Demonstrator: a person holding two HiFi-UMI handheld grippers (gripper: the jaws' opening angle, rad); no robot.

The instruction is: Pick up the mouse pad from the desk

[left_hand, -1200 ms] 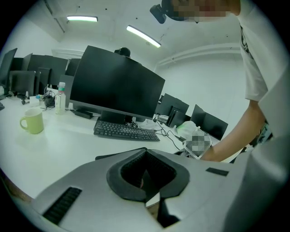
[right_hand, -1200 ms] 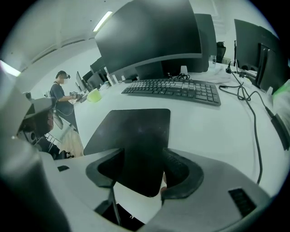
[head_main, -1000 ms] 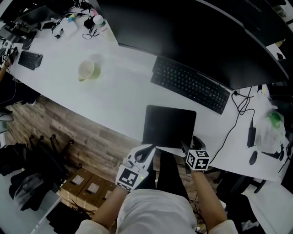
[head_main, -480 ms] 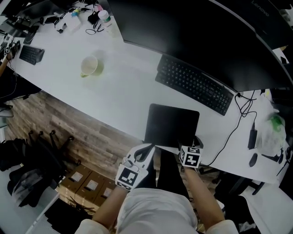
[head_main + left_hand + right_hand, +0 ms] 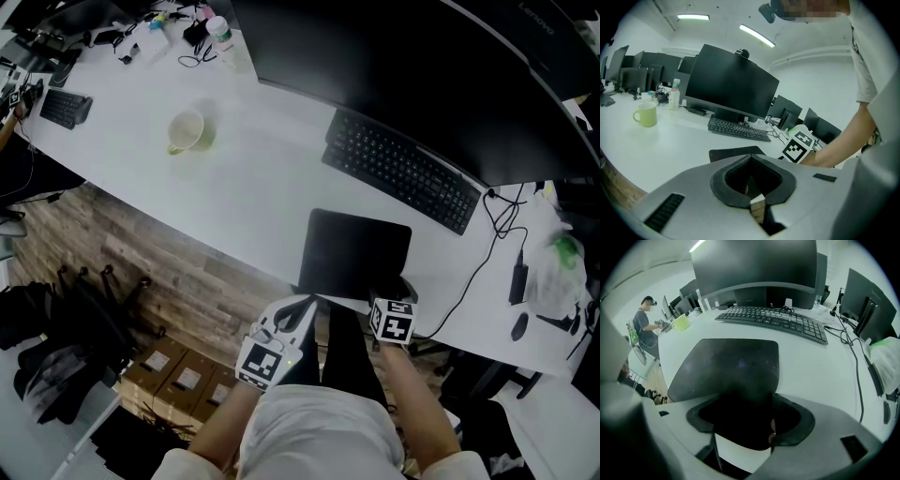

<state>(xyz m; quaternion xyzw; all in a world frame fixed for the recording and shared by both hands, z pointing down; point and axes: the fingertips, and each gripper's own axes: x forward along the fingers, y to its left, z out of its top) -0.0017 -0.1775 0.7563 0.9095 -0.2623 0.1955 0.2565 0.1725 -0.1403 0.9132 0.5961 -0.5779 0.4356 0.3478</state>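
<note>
The black mouse pad (image 5: 356, 253) lies flat on the white desk (image 5: 253, 192), with its near edge at the desk's front edge. My right gripper (image 5: 380, 296) points steeply down at the pad's near right part. In the right gripper view the mouse pad (image 5: 733, 366) runs into the mouth of the right gripper (image 5: 745, 397). The jaws are closing, stand wide, and do not press on the pad. My left gripper (image 5: 307, 303) hovers just off the pad's near left corner, shut and empty. The left gripper (image 5: 750, 158) sees the pad (image 5: 736, 152) just ahead.
A black keyboard (image 5: 398, 171) and a large monitor (image 5: 403, 66) stand behind the pad. A green mug (image 5: 186, 131) sits at the left. Cables (image 5: 487, 246) and a white bag (image 5: 553, 262) lie at the right. Below the desk edge is wooden floor (image 5: 159, 272). A person (image 5: 644, 324) sits far off.
My right gripper has shifted a little left along the pad's near edge and tipped further down. The left gripper and the pad have stayed put.
</note>
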